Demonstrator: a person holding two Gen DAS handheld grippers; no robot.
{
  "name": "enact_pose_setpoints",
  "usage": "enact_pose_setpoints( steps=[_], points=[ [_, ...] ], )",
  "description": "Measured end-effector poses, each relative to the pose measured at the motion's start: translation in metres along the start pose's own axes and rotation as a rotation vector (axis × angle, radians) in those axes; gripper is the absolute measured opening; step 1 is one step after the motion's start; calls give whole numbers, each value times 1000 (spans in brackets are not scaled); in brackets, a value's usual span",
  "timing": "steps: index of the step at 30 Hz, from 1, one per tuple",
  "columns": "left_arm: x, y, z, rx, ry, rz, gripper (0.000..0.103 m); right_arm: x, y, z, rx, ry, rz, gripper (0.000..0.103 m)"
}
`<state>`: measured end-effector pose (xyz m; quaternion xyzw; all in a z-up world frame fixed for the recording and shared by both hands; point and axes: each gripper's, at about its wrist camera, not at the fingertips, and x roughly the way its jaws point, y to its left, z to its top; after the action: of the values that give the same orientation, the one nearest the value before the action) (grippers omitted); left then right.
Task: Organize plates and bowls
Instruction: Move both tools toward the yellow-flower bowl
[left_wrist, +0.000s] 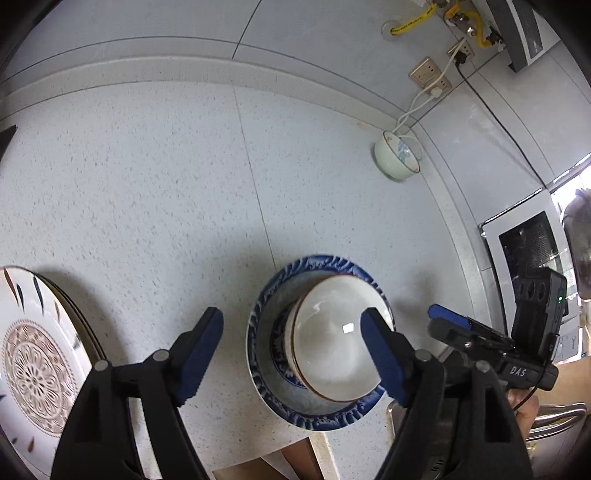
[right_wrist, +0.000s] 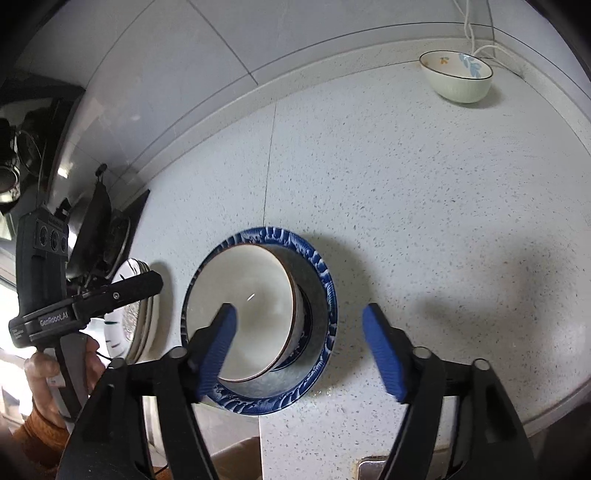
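Both pairs of fingers gape empty; white bowl, seemingly inside blue-rimmed bowl, sits between.

White bowl, brown rim, empty, sits inside blue-patterned plate near counter's front edge, bowl off-centre toward plate's 3 o'clock in my left view. Pale green bowl with blue floral motif stands upright, well apart at 1 o'clock. Stack of mandala-patterned plates lies at 9 o'clock.
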<state>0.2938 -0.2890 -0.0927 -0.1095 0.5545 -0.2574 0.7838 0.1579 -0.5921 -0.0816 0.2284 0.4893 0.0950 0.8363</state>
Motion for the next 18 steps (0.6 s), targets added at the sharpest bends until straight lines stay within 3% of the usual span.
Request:
enact_pose_setpoints(
  steps=[3, 7, 11, 18],
  points=[
    [-4, 0, 18, -2, 4, -5, 78, -15, -15, 10, 53, -49, 70, 83],
    [7, -15, 49, -6, 18, -28, 78, -36, -38, 31, 106, -129, 96, 84],
    [30, -43, 85, 11, 32, -59, 78, -55, -70, 65, 152, -217, 70, 90],
    [103, -102, 160, 57, 69, -72, 78, -56, -138, 129, 258, -261, -13, 90]
  ],
)
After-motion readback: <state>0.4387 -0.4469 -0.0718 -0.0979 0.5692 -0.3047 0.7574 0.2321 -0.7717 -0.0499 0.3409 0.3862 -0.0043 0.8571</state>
